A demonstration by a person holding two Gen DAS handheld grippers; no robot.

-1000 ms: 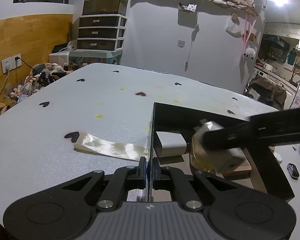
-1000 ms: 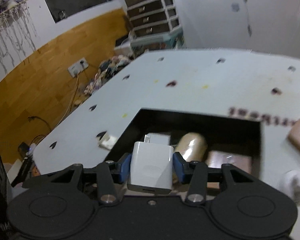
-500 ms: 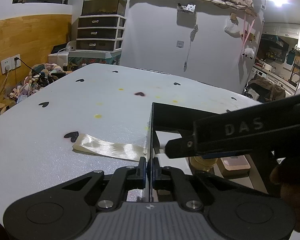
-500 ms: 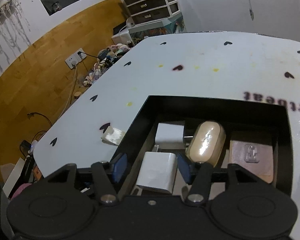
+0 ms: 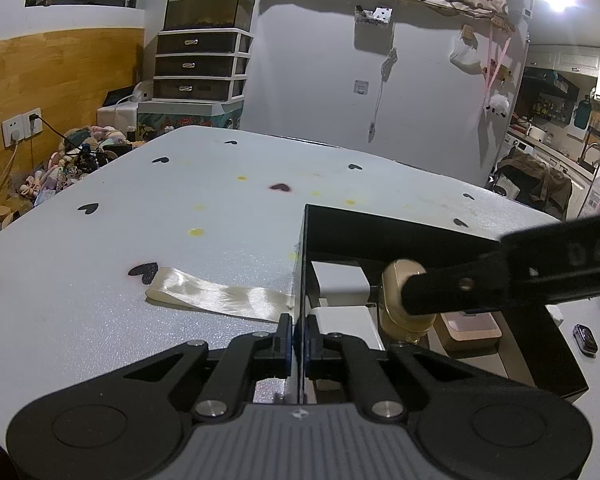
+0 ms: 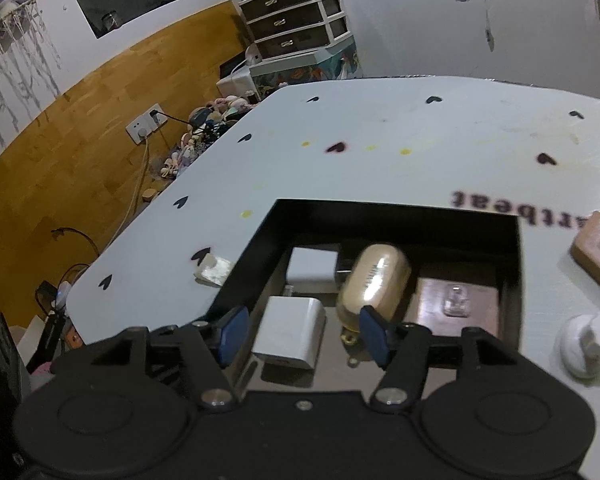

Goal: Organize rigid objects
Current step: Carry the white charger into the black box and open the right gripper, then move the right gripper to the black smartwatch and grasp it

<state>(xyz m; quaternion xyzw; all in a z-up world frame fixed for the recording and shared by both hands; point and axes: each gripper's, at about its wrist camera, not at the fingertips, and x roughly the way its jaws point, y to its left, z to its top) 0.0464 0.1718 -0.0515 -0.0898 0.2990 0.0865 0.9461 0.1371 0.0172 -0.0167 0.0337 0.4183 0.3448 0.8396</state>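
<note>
The white charger block (image 6: pixel 290 334) lies on the floor of the black tray (image 6: pixel 244 268), in its near left corner, and is seen between the blue pads of the right gripper (image 6: pixel 302 334), whose jaws are opening; neither pad touches it, so it is released. A gap is visible on each side of the block, the left pad (image 6: pixel 232 334) standing close to the tray's left wall and the right pad (image 6: pixel 374 334) in front of the gold oval case (image 6: pixel 376 280). The left gripper (image 5: pixel 298 338) is clenched on the tray's left wall (image 5: pixel 300 272), the thin black edge being pinched between its pads.

The block is a plain white rounded cuboid lying flat, with a slot in its near face. A second white block (image 6: pixel 312 266) lies just behind it, toward the far left corner. The gold case lies tilted beside both, and a brown flat box (image 6: pixel 456 304) with a small clear piece on top is set toward the tray's right wall.

Little free floor is left inside the tray. Outside it, the pale table surface (image 6: pixel 380 152) with black hearts is open toward the far edge. A strip of shiny ribbon (image 5: pixel 216 294) lies against the outside of the left wall. Beyond the right wall, a wooden block (image 6: pixel 598 252) and a white figure (image 6: pixel 588 344) are seen near the table's right edge.
</note>
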